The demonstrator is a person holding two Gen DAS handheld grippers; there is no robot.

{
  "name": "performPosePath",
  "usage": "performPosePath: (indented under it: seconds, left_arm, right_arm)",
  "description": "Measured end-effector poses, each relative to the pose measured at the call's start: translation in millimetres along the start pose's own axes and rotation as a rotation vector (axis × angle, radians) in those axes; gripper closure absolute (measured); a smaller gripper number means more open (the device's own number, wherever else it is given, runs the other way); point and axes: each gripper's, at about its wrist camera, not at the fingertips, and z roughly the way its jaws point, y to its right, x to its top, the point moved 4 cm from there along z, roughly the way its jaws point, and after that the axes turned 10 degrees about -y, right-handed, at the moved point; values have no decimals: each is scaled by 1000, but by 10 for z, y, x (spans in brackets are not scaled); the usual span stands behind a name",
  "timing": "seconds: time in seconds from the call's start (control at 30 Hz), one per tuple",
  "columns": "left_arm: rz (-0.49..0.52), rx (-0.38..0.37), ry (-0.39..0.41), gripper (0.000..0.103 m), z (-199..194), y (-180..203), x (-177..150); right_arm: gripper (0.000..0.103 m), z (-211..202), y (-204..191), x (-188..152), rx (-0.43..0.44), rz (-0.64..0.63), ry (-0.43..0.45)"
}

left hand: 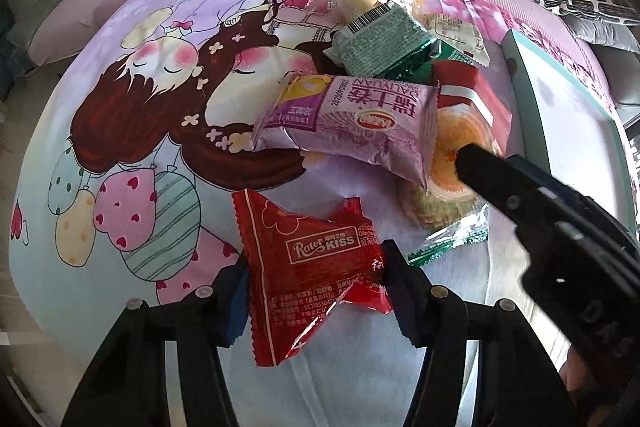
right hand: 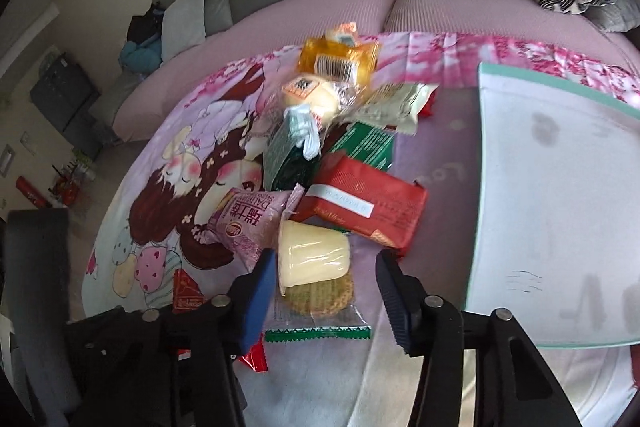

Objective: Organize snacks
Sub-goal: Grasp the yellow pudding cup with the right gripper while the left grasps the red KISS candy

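My left gripper (left hand: pixel 314 281) pinches the red Rater Kiss packet (left hand: pixel 310 267) over the cartoon cloth (left hand: pixel 120 107). My right gripper (right hand: pixel 326 291), jaws spread, straddles the pudding cup (right hand: pixel 314 253) atop a wrapped cookie (right hand: pixel 320 293).

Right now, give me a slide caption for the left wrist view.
Left gripper fingers closed on a red snack packet beside piled snacks on a cartoon cloth.

The left gripper (left hand: pixel 314 273) points steeply down, its two black jaws pressed against either side of a red Rater Kiss snack packet (left hand: pixel 308 259). The right gripper (right hand: pixel 326 269) tilts down less steeply and stands to the right of the left one. Its jaws are parted around a pale jelly cup (right hand: pixel 314 253), the left pad just beside it, the right pad apart from it.
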Motion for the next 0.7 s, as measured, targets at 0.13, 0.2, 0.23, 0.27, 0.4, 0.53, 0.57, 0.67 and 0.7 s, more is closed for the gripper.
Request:
performPosePath:
  seconds: [0.13, 0.2, 0.23, 0.27, 0.4, 0.53, 0.57, 0.67, 0.7]
  left_arm:
    - [-19, -8, -1, 42, 16, -74, 65]
    - [-28, -7, -7, 42, 41, -110, 102]
    - [-31, -4, -10, 42, 58, -123, 118]
    - [-32, 1, -13, 42, 81, -134, 127]
    - [-38, 5, -32, 42, 192, -174, 202]
    - [-36, 10, -33, 42, 230, -197, 270]
    - [-35, 12, -32, 42, 226, -186, 270]
    - [-34, 14, -33, 42, 207, -177, 264]
    - [-34, 14, -32, 42, 189, -166, 246]
  right_arm:
    - [63, 91, -35, 4, 10, -15, -26]
    - [63, 121, -42, 12, 4, -17, -27]
    - [63, 136, -40, 17, 7, -14, -28]
    - [63, 152, -36, 23, 10, -11, -30]
    - [63, 224, -48, 52, -4, -20, -34]
    - [63, 258, -57, 66, -10, -27, -38]
    - [63, 263, -56, 68, -11, -27, -39]
    - [63, 266, -61, 68, -12, -28, -38]
    - [63, 266, -63, 68, -13, -29, -39]
